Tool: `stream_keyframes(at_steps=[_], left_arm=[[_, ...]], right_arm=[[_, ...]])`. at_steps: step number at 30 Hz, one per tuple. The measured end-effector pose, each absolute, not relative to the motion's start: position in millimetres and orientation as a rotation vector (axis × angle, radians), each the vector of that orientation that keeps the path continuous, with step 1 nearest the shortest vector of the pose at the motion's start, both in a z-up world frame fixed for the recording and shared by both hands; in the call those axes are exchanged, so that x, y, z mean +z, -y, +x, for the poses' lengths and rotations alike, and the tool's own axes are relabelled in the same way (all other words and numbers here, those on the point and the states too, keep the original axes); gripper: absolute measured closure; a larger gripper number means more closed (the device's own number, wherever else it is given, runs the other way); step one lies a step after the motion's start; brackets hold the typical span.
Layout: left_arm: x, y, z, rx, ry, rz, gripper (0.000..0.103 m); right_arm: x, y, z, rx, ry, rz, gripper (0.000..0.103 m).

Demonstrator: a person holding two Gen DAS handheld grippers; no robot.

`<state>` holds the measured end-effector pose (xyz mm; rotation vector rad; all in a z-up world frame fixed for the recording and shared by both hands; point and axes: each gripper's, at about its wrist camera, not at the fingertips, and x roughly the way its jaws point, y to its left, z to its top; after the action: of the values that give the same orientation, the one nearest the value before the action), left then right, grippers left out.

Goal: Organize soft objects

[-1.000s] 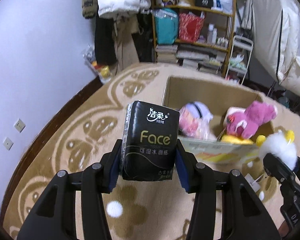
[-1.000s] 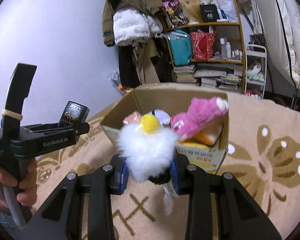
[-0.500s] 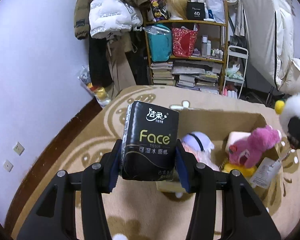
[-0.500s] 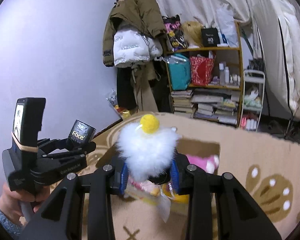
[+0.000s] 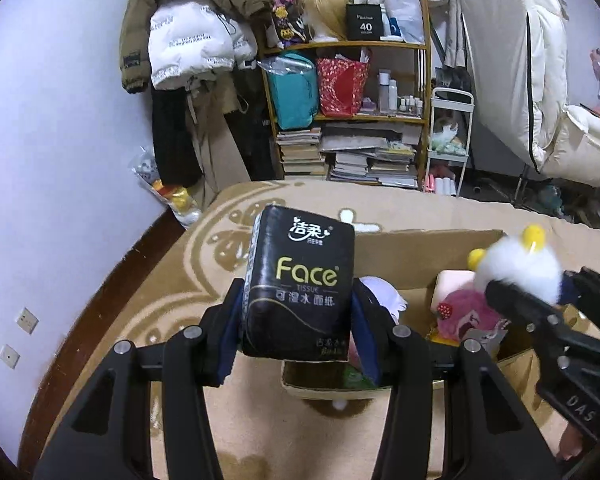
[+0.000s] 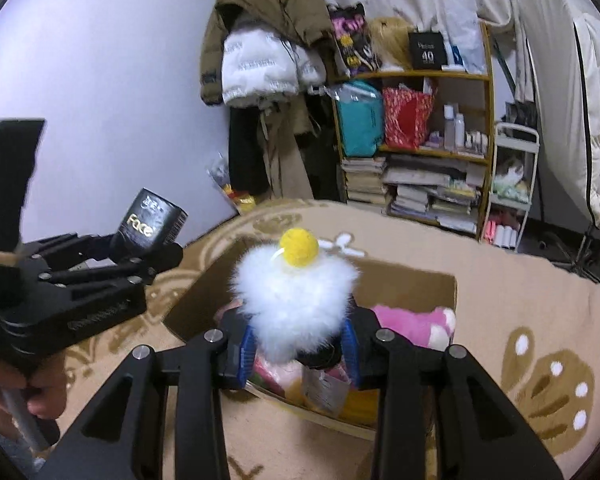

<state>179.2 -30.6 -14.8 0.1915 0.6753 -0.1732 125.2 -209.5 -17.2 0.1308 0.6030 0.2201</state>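
Note:
My left gripper [image 5: 298, 332] is shut on a black pack of Face tissues [image 5: 300, 284], held upright just before the near-left corner of an open cardboard box [image 5: 428, 240]. My right gripper [image 6: 298, 344] is shut on a fluffy white plush toy [image 6: 296, 304] with a yellow ball on top, over the near wall of the same box [image 6: 416, 284]. Inside the box lie a pink plush [image 6: 412, 326] and other soft toys. In the right wrist view the tissue pack [image 6: 150, 226] and left gripper [image 6: 156, 254] show at the left; the white toy [image 5: 520, 268] shows at the right of the left wrist view.
The box sits on a beige patterned rug [image 6: 540, 340]. A wooden shelf [image 5: 364, 120] with books, bags and bottles stands against the far wall. Coats [image 5: 196, 40] hang to its left, and a white rolling cart [image 5: 448, 140] stands to its right. A person's hand [image 6: 40, 396] holds the left gripper's handle.
Both grippers have risen and moved toward the box. The white toy now hangs over the box's near wall and the tissue pack sits close to its left corner. Both grips are unchanged.

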Motion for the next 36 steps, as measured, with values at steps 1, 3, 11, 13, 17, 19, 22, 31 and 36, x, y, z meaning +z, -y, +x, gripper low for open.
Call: stream_keyframes(at_steps=[1, 3, 11, 13, 17, 19, 22, 31, 36], left_arm=[[-16.7, 31.3, 180.3, -0.17, -0.677, 0.192, 0.055], [-21.3, 32.8, 183.7, -0.162, -0.678, 0.188, 0.055], [-38.5, 40.3, 183.5, -0.231, -0.699, 0.161, 0.057], [-41.8, 42.0, 184.1, -0.24, -0.707, 0.145, 0.057], [-43.3, 39.0, 185.1, -0.269, -0.71, 0.077, 0.057], [-43.8, 37.1, 185.7, -0.247, -0.711, 0.075, 0.056], [-45.5, 34.0, 186.7, -0.217, -0.725, 0.088, 0.045], [-33.9, 11.7, 165.2, -0.104, -0.732, 0.094, 0.009], [-13.2, 6.3, 143.4, -0.097, -0.699, 0.093, 0.0]], right_arm=[[-20.6, 210.3, 126.8, 0.22, -0.609, 0.133, 0.065], [-27.9, 210.9, 129.7, 0.217, -0.626, 0.132, 0.065], [-45.6, 219.0, 136.2, 0.186, -0.672, 0.137, 0.063], [-45.6, 220.5, 136.6, 0.188, -0.673, 0.141, 0.063], [-44.9, 222.9, 137.7, 0.191, -0.671, 0.143, 0.061], [-44.9, 223.0, 137.6, 0.193, -0.671, 0.142, 0.056], [-44.3, 222.3, 135.7, 0.202, -0.668, 0.139, 0.05], [-41.3, 221.2, 116.5, 0.244, -0.66, 0.182, 0.0], [-35.3, 221.4, 103.3, 0.228, -0.656, 0.193, 0.0]])
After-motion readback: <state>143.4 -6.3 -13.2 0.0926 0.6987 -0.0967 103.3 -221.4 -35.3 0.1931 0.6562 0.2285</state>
